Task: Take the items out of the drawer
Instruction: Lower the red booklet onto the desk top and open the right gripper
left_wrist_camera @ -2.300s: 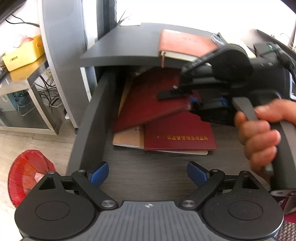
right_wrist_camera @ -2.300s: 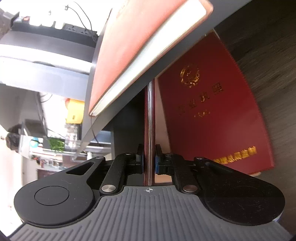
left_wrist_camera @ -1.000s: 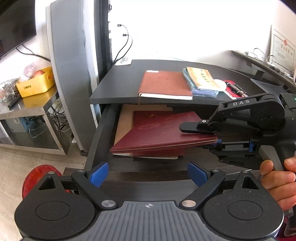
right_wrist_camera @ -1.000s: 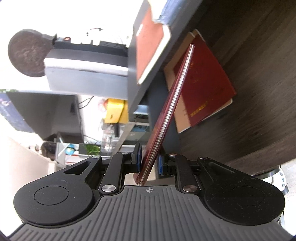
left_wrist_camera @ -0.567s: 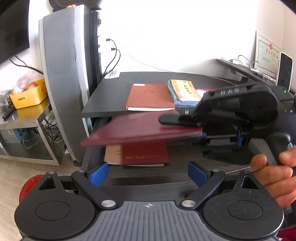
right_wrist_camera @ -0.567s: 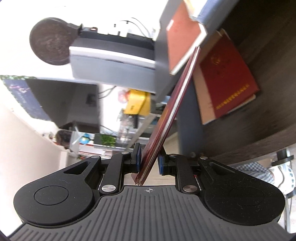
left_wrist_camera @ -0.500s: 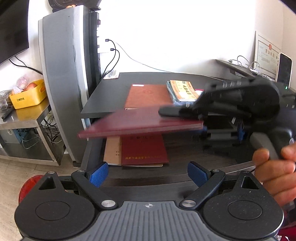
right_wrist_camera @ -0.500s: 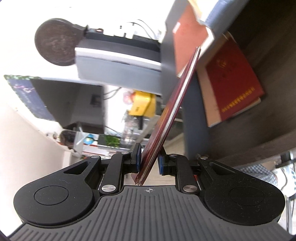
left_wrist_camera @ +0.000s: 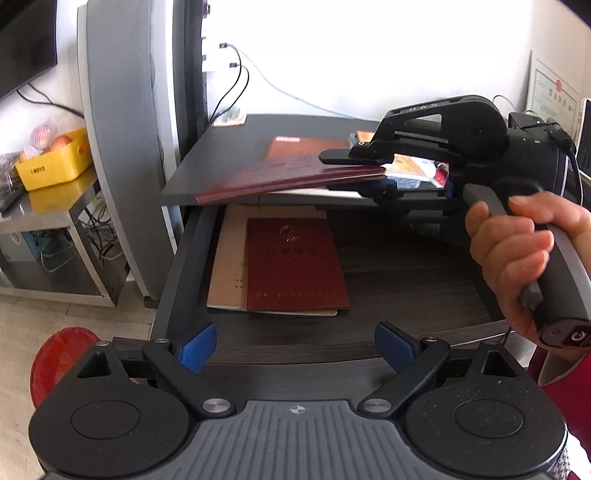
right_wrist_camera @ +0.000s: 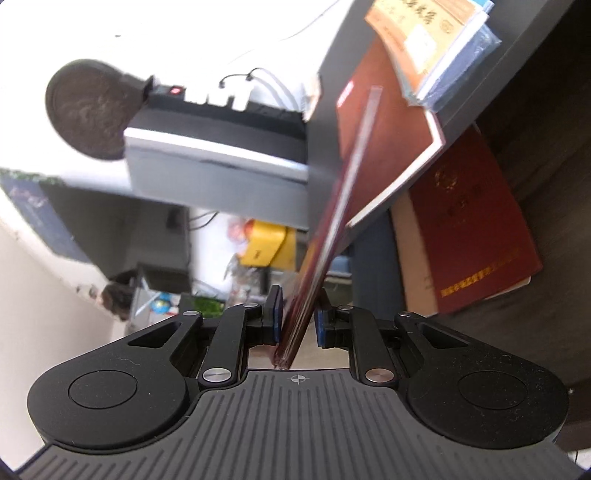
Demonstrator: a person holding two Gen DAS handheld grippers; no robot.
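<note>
Above desktop point(left_wrist_camera: 236, 147): right claw point(left_wrist_camera: 360, 173) has lifted red folder point(left_wrist_camera: 288, 177) from drawer point(left_wrist_camera: 406, 266).

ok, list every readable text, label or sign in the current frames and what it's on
"DAS" – raised letters on the top arm of the right hand-held gripper.
Gold characters and emblem on the red booklet in the drawer: too blurred to read.
Cover print on the tan book on the desk: Chinese characters, not legible.
Black print on the yellow bin: too small.
Framed certificate on the wall: too small.
</note>
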